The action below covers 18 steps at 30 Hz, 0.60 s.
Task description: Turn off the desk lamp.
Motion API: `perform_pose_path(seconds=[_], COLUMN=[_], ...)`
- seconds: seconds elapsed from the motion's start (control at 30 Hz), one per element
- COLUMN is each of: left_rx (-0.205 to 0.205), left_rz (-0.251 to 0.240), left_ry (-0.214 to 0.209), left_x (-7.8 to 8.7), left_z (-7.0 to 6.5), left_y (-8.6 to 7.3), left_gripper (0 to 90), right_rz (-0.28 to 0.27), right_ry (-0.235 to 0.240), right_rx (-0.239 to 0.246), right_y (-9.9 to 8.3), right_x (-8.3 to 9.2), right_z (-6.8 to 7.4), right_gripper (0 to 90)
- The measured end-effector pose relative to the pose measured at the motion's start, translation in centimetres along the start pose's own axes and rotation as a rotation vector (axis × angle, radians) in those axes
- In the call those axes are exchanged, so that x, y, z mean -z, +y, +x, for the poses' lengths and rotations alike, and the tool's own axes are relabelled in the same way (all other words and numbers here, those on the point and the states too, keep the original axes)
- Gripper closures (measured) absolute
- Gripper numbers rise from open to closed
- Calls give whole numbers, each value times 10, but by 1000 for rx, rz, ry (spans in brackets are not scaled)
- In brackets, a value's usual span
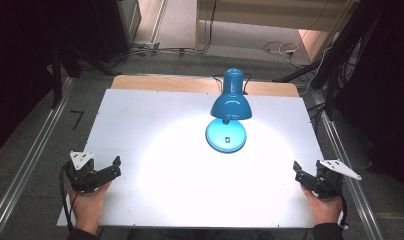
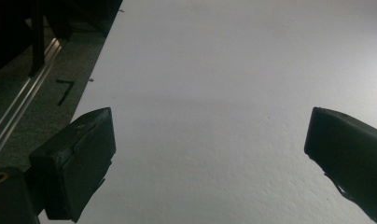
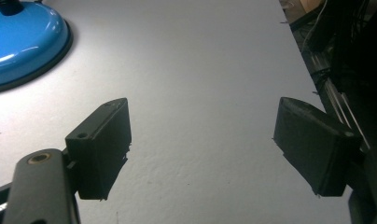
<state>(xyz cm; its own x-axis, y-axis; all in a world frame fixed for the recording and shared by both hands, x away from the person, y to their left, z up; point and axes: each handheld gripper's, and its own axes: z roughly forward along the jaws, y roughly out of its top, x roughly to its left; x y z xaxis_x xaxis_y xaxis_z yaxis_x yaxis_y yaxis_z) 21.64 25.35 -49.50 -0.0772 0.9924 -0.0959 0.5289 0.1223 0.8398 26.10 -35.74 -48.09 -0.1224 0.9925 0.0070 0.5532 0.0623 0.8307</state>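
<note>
A blue desk lamp [image 1: 230, 102] stands lit at the back middle of the white tabletop [image 1: 155, 125], its shade tipped over its round base [image 1: 225, 137]. A bright pool of light spreads in front of it. My left gripper [image 1: 96, 163] rests open near the front left corner, held by a hand. My right gripper [image 1: 315, 168] rests open near the front right edge. In the left gripper view the gripper [image 2: 210, 121] has bare tabletop between its jaws. In the right gripper view the gripper [image 3: 203, 109] also holds nothing, and the lamp base [image 3: 23, 42] lies ahead to the left.
A wooden strip [image 1: 160, 82] runs along the table's far edge, with the lamp's cable behind it. Metal rails [image 1: 32, 160] flank both sides on grey carpet. Dark stands and cables [image 1: 335, 55] crowd the back right.
</note>
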Motion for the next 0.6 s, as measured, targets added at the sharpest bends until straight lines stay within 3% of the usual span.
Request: perform_pose_path(seconds=[0.4, 0.6], left_rx=[5, -3], left_rz=[4, 12], left_ry=[-14, -19], left_x=[-1, -3], left_z=[-1, -3], left_y=[-1, -1], left_gripper=[26, 26], right_rz=[5, -5], right_ry=[72, 84], right_rx=[6, 32], right_y=[6, 9], right_x=[-3, -6], right_z=[22, 31], right_gripper=[178, 196])
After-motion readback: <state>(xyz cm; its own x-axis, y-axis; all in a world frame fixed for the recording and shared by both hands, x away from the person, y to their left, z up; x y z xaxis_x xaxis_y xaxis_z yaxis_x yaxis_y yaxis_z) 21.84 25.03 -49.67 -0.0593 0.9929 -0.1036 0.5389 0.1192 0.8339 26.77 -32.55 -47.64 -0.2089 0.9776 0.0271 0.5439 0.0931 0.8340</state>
